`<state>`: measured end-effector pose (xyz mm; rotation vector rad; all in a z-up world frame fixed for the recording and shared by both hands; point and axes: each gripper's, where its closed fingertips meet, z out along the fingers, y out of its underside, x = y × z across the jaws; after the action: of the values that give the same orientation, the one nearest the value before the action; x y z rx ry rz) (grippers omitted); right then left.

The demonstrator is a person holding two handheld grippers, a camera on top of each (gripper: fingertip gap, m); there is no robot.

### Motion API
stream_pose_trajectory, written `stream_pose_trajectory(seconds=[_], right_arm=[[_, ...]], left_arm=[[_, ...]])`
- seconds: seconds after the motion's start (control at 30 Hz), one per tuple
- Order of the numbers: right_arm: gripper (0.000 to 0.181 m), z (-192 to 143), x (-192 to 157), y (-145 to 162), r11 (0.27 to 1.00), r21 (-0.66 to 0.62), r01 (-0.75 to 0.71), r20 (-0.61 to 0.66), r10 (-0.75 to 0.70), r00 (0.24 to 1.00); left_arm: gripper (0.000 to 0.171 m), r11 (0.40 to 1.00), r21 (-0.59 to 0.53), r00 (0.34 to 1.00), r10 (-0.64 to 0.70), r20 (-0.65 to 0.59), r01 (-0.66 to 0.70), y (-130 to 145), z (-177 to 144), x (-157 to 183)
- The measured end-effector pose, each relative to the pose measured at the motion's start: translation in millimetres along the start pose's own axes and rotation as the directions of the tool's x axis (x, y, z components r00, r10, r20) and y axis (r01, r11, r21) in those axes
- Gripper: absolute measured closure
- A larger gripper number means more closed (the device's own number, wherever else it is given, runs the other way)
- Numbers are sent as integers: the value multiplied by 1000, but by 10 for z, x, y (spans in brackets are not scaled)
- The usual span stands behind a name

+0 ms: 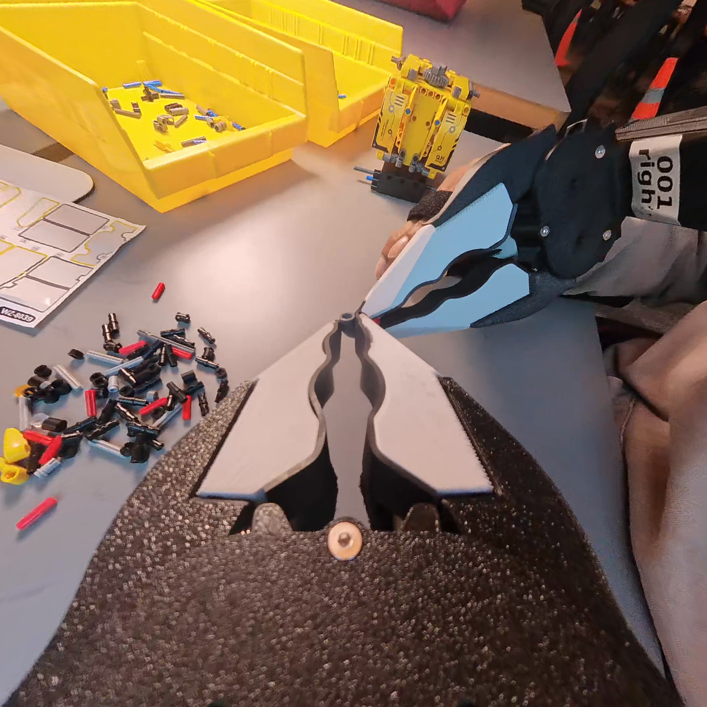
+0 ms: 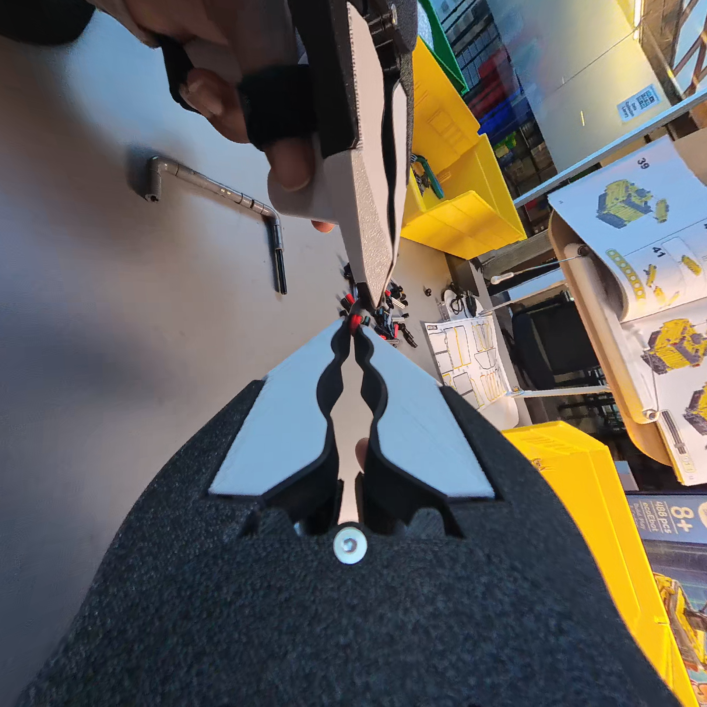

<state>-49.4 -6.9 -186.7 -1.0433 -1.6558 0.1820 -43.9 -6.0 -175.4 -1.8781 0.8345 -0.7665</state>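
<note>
My left gripper (image 1: 347, 320) has its jaws squeezed together on a small dark grey plastic connector with a round hole (image 1: 347, 317), held just above the grey worktop (image 1: 267, 248). My right gripper (image 2: 354, 325) has its jaws pinched on a small red plastic pin (image 2: 355, 320). The two tips meet, and the red pin sits right at the grey piece.

To do this well, I think I should hold the grey piece very still, line the red pin up straight with the hole, and push slowly so nothing slips or twists.

Near my left side lies a pile of little black, red and grey pins (image 1: 126, 390). Farther off stand a yellow plastic bin with small parts (image 1: 160, 114), a yellow brick-built model (image 1: 424, 114) and a white sticker sheet (image 1: 57, 248). A bent grey rod (image 2: 218, 191) lies on the worktop too.
</note>
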Motion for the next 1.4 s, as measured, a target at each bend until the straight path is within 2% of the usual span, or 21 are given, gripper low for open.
stream_pose_trajectory(seconds=[0.03, 0.07, 0.1, 0.13, 0.17, 0.2, 0.3, 0.33, 0.4, 0.43, 0.5, 0.6, 0.63, 0.7, 0.8, 0.97, 1.07, 1.13, 1.2, 1.3, 1.4], right_arm=[[181, -20, 15, -4, 1000, 7, -6, -2, 6, 1000], [181, -48, -19, -3, 1000, 12, 2, 28, -3, 1000], [181, -100, -61, 9, 1000, 20, -11, 40, 10, 999], [181, -140, -105, 44, 1000, 15, -17, 41, 17, 999], [181, -152, -135, 74, 999, 5, -35, 47, 34, 998], [181, -137, -107, 94, 998, 7, -65, 37, 64, 997], [181, -72, 153, 120, 986, 58, -156, -19, 158, 987], [181, -72, 200, 101, 965, 105, -238, 4, 239, 971], [175, -148, 161, -61, 897, 222, -383, 155, 355, 922], [162, -203, 128, -143, 881, 262, -395, 203, 350, 914], [161, -269, 94, -228, 882, 308, -356, 210, 302, 930], [161, -285, 63, -331, 891, 334, -309, 183, 260, 948], [163, -284, 68, -357, 893, 342, -293, 164, 251, 954], [180, -298, 134, -401, 888, 367, -278, 106, 257, 961], [181, -307, 171, -406, 870, 374, -321, 113, 301, 947], [175, -321, 241, -429, 794, 384, -472, 172, 440, 881], [174, -314, 338, -444, 746, 394, -537, 153, 523, 839], [174, -313, 411, -451, 740, 404, -538, 114, 543, 832], [172, -318, 463, -455, 739, 408, -536, 90, 551, 829], [176, -345, 434, -468, 749, 396, -531, 128, 527, 840], [176, -368, 375, -425, 761, 346, -548, 212, 506, 836]], left_arm=[[165, 1000, 9, 1000, -13, 28, 13, -19, -15, -61], [165, 1000, 18, 986, -18, 163, 15, -33, -117, -321], [165, 998, 55, 970, -29, 243, 16, -81, -337, -579], [165, 985, 141, 975, -122, 184, 96, -185, -510, -620], [165, 989, 127, 983, -92, 161, 72, -174, -528, -547], [164, 996, 82, 990, -32, 136, 21, -116, -425, -402], [164, 993, 101, 997, -54, -57, 60, -165, -211, -27], [164, 990, 119, 991, -64, -119, 78, -213, -222, 38], [164, 979, 130, 969, -124, -214, 154, -204, -235, 75], [164, 970, 122, 942, -166, -292, 209, -181, -239, 139], [164, 947, 115, 887, -235, -398, 302, -186, -242, 242], [164, 906, 141, 836, -295, -463, 398, -262, -226, 279], [164, 886, 150, 812, -319, -488, 438, -297, -225, 282], [164, 865, 159, 784, -334, -524, 475, -336, -226, 306], [164, 856, 185, 785, -329, -525, 482, -364, -228, 304], [164, 833, 273, 813, -308, -493, 481, -445, -244, 255], [164, 794, 347, 824, -311, -474, 499, -527, -260, 212], [164, 782, 387, 841, -303, -449, 488, -565, -258, 204], [164, 791, 395, 856, -292, -427, 467, -557, -230, 225], [164, 796, 366, 838, -299, -456, 483, -543, -230, 256], [159, 848, 291, 850, -294, -436, 443, -461, -210, 254]])
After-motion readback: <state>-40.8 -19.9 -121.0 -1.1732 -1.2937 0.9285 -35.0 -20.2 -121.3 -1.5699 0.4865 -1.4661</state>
